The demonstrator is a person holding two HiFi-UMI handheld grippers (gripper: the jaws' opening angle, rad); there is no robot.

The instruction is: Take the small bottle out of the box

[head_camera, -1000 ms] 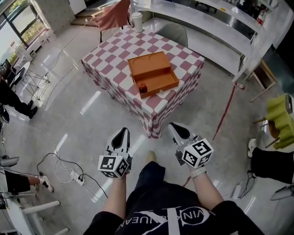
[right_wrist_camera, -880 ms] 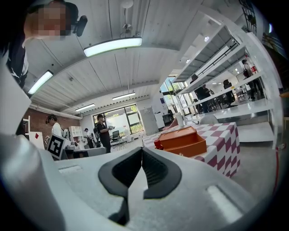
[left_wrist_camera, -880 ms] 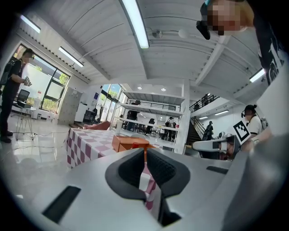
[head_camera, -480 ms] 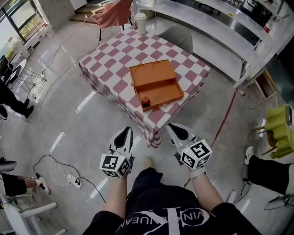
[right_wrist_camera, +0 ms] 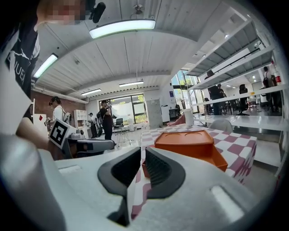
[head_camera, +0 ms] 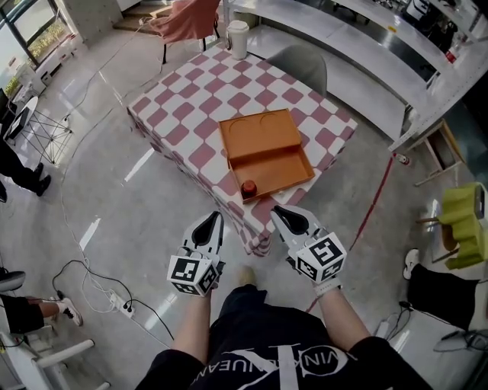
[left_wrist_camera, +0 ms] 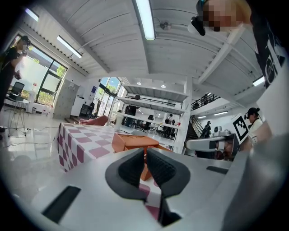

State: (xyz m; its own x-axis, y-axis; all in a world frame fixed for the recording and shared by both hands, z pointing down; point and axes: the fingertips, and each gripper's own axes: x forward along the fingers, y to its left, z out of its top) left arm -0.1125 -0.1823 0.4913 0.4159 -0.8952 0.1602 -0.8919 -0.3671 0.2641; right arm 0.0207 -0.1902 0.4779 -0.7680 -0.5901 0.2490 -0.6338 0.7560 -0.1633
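An open orange box (head_camera: 267, 156) lies on the pink-checkered table (head_camera: 191, 114), near its front corner. The small bottle (head_camera: 248, 187), dark with a red top, stands in the box's near corner. Both grippers hang over the floor just short of the table edge. My left gripper (head_camera: 213, 218) is shut and empty, pointing at the table; the box (left_wrist_camera: 133, 140) shows beyond its jaws (left_wrist_camera: 145, 151). My right gripper (head_camera: 276, 209) is all but shut; its jaws have just been opening by a thin slit, with nothing between them. The box (right_wrist_camera: 185, 142) lies ahead of it (right_wrist_camera: 143, 151).
A white paper cup (head_camera: 238, 38) stands on the table's far corner. A grey chair (head_camera: 301, 65) is behind the table, and a salmon cloth (head_camera: 187, 21) is draped over another. Cables and a power strip (head_camera: 122, 305) lie on the floor at left. White counters run along the right.
Both grippers have moved forward toward the table. The table and box now sit closer and lower in the head view. Neither gripper holds anything.
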